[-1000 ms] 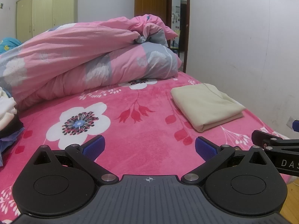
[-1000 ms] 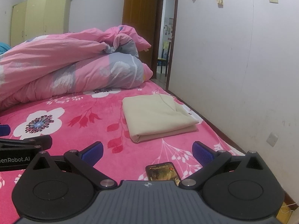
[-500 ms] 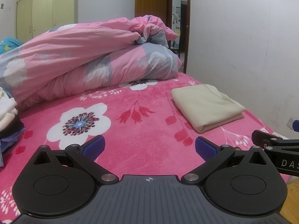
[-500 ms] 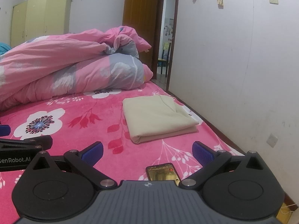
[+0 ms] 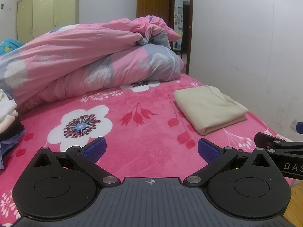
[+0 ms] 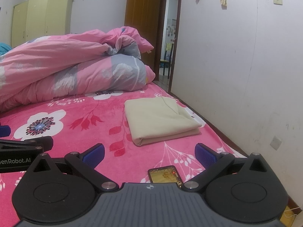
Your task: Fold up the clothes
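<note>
A cream garment (image 5: pixel 209 108) (image 6: pixel 161 120) lies folded flat on the pink flowered bed sheet (image 5: pixel 151 132) (image 6: pixel 79 128), near the bed's right edge. My left gripper (image 5: pixel 151 149) hovers low over the near end of the bed, open, with nothing between its blue pads, short and left of the garment. My right gripper (image 6: pixel 149 154) is also open and empty, just short of the garment. A pile of unfolded clothes (image 5: pixel 8 117) lies at the left edge of the left wrist view.
A bunched pink and grey duvet (image 5: pixel 90 64) (image 6: pixel 72 68) fills the far half of the bed. A phone (image 6: pixel 164 174) with a lit screen lies on the sheet under my right gripper. A white wall (image 6: pixel 236 66) runs along the right; a doorway (image 6: pixel 170 43) and wardrobe (image 6: pixel 41 19) stand behind.
Both grippers stay open and nearly still. The right wrist view has crept slightly, so a little more of the phone shows.
</note>
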A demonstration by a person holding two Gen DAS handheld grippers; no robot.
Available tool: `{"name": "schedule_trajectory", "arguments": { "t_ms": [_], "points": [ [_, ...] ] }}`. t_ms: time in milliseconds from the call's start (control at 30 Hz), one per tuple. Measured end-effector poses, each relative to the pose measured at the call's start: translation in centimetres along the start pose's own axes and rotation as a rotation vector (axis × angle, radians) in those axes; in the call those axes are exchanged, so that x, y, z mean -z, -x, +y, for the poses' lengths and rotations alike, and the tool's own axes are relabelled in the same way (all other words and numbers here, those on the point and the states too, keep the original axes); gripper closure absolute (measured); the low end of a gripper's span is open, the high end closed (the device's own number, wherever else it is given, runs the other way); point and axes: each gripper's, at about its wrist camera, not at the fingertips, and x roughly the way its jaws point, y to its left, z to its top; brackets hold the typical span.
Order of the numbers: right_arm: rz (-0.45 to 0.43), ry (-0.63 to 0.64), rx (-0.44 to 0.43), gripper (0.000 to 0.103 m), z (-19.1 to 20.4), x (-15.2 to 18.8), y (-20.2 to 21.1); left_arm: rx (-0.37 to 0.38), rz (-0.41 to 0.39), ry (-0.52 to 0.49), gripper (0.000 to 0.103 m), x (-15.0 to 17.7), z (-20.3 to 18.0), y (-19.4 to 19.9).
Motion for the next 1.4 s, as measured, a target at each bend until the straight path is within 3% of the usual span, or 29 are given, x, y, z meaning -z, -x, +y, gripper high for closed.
{"name": "schedule_trajectory", "arguments": {
  "t_ms": [1400],
  "points": [
    [0.003, 0.003, -0.006, 0.000, 0.41, 0.13, -0.28, -0.001, 0.010, 0.004, 0.000, 0.16, 0.29, -0.18]
  ]
}}
